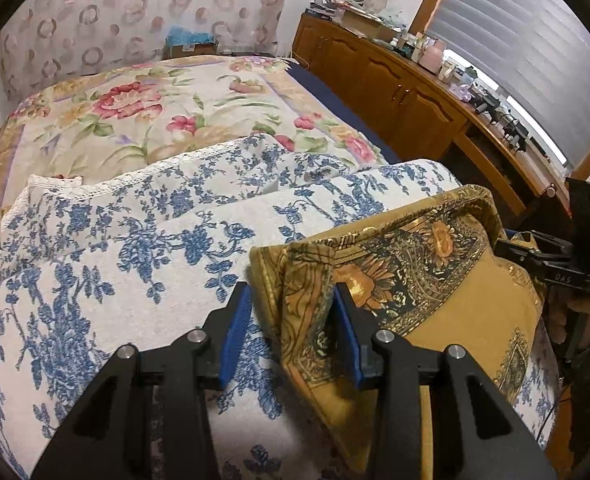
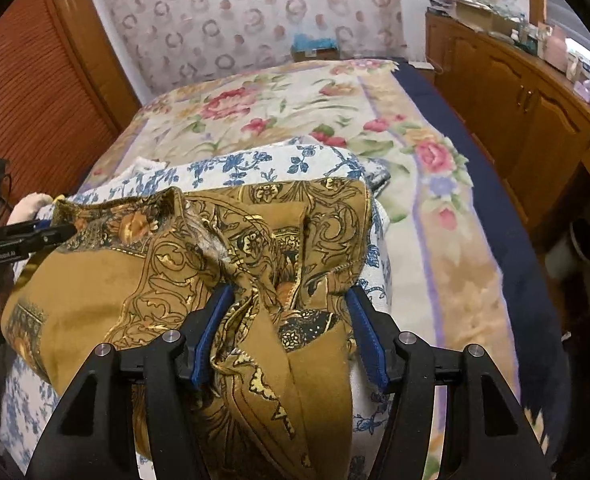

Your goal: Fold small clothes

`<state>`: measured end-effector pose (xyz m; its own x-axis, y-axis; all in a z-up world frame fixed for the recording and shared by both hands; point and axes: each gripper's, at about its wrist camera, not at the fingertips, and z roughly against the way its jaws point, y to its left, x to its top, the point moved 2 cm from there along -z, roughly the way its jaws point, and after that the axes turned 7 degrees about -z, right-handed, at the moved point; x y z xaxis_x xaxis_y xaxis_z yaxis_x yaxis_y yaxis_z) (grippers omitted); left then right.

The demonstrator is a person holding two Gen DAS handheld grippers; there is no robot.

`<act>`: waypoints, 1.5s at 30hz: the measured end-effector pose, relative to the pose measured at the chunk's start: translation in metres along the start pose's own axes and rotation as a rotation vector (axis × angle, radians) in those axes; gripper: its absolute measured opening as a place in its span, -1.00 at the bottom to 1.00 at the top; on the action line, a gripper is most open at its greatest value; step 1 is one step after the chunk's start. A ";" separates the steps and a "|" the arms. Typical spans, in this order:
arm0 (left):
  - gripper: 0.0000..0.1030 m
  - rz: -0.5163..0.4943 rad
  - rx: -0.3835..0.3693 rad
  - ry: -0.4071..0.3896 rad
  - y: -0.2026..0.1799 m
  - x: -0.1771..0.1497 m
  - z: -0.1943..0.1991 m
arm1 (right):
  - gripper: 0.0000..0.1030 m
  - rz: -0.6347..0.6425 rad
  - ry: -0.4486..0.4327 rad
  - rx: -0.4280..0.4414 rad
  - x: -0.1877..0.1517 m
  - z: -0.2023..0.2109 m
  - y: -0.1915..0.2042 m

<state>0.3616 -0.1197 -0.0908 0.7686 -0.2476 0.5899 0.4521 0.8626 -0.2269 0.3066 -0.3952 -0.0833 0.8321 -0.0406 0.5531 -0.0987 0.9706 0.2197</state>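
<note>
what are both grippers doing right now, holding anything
left gripper: part open, mustard patterned cloth between its jaws, grip unclear.
right gripper: open, same cloth bunched between its jaws.

Left claw (image 1: pixel 291 300) and right claw (image 2: pixel 291 304), black angular frames, ribbed blue pads (image 1: pixel 235 336), round silver screws (image 1: pixel 197 336)

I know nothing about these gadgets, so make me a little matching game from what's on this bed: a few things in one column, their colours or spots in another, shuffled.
Things:
1. mustard patterned garment
2. blue-and-white floral cloth
3. rose-print bedspread
4. wooden cabinets

Descriptions:
A. covers the bed, pink flowers
B. bunched between the blue pads of both hand-held grippers
C. stands beside the bed under the window
D. spread beneath the garment

Pairs: 1-B, 2-D, 3-A, 4-C
</note>
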 end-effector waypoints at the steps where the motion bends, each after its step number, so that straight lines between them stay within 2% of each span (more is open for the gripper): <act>1: -0.24 -0.001 -0.011 -0.002 -0.001 0.000 -0.001 | 0.22 -0.001 0.000 0.004 0.001 -0.002 -0.001; 4: -0.47 -0.013 -0.028 -0.004 -0.005 0.001 -0.003 | 0.20 0.002 -0.008 0.021 0.000 -0.004 -0.001; 5: -0.65 -0.014 -0.034 -0.008 -0.006 0.002 -0.003 | 0.06 0.004 -0.008 0.021 0.000 -0.004 0.000; 6: -0.72 -0.016 -0.043 -0.009 -0.007 0.003 -0.003 | -0.03 0.011 -0.005 0.039 -0.001 -0.003 0.002; 7: -0.82 -0.016 -0.053 -0.011 -0.007 0.003 -0.002 | -0.20 0.016 -0.002 0.057 -0.001 -0.004 0.002; 9: -0.90 -0.017 -0.065 -0.023 -0.010 0.003 0.002 | -0.37 0.020 -0.005 0.084 -0.001 -0.003 0.005; 11: -0.92 -0.039 -0.062 -0.057 -0.016 0.003 0.014 | -0.67 0.029 -0.026 0.093 -0.002 0.002 0.006; 13: -0.92 -0.050 -0.058 -0.092 -0.022 0.003 0.028 | -0.71 0.037 -0.063 0.142 -0.002 0.017 0.010; 17: -0.92 -0.053 -0.056 -0.180 -0.034 0.003 0.066 | -0.75 0.069 -0.137 0.156 0.001 0.042 0.026; 22: -0.92 -0.063 -0.011 -0.278 -0.041 -0.001 0.115 | -0.76 0.141 -0.217 0.189 0.010 0.074 0.058; 29: -0.92 -0.042 0.115 -0.368 -0.015 -0.024 0.181 | -0.76 0.283 -0.253 0.245 0.031 0.088 0.122; 33: -0.92 -0.001 0.186 -0.401 0.009 -0.047 0.212 | -0.76 0.373 -0.244 0.306 0.046 0.077 0.174; 38: -0.92 0.057 0.318 -0.437 0.045 -0.083 0.249 | -0.77 0.502 -0.223 0.368 0.058 0.062 0.247; 45: -0.92 0.214 0.452 -0.471 0.102 -0.148 0.283 | -0.77 0.711 -0.170 0.472 0.068 0.035 0.375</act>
<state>0.1659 0.1297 0.0178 0.4945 0.0782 0.8656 0.0003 0.9959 -0.0902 0.3074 -0.0423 0.0653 0.3979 0.4664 0.7900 -0.8115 0.5806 0.0660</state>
